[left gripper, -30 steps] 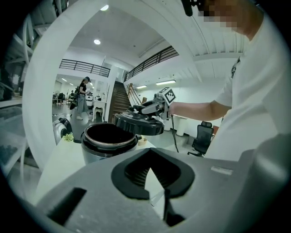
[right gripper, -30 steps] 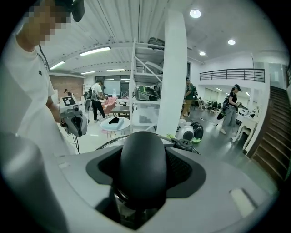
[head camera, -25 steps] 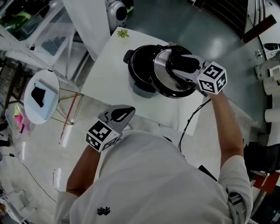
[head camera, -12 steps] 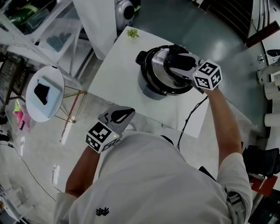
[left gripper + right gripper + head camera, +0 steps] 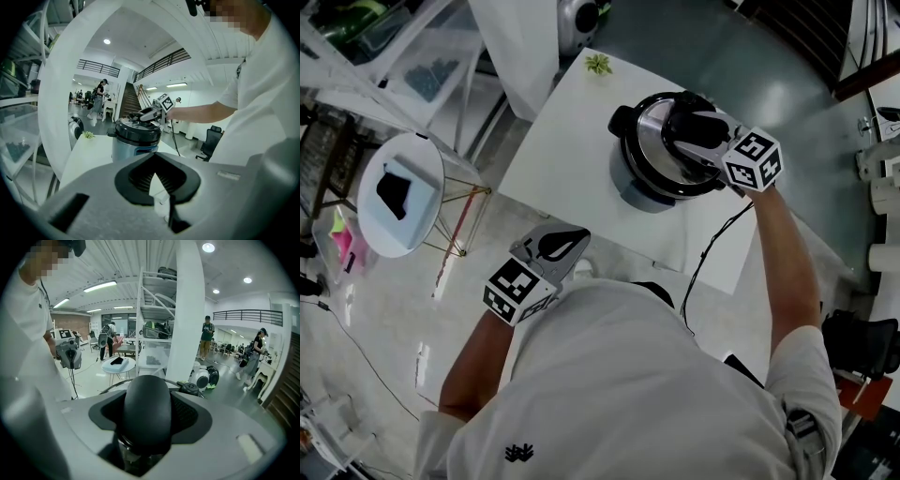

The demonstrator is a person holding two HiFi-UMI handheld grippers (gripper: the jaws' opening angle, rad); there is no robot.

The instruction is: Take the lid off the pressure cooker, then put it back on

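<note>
Overhead, the right claw (image 5: 680, 131) clamps the lid handle (image 5: 698, 124); the lid (image 5: 652, 150) sits on the pressure cooker (image 5: 633, 192) on the white counter (image 5: 572, 159). Left gripper view: the left claw (image 5: 153, 157) is closed and empty. Right gripper view: the handle fills the jaws.

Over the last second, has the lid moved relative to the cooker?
Yes. The lid, in the right hand-held gripper, shifted left from overhanging the right side of the cooker and now covers it.

One pressure cooker (image 5: 636, 192) being counted, one lid (image 5: 659, 142), two grippers being counted, left gripper (image 5: 567, 246) and right gripper (image 5: 689, 131), one white table (image 5: 572, 150), one round side table (image 5: 412, 217), one green plant (image 5: 599, 64), one black cable (image 5: 703, 267).
</note>
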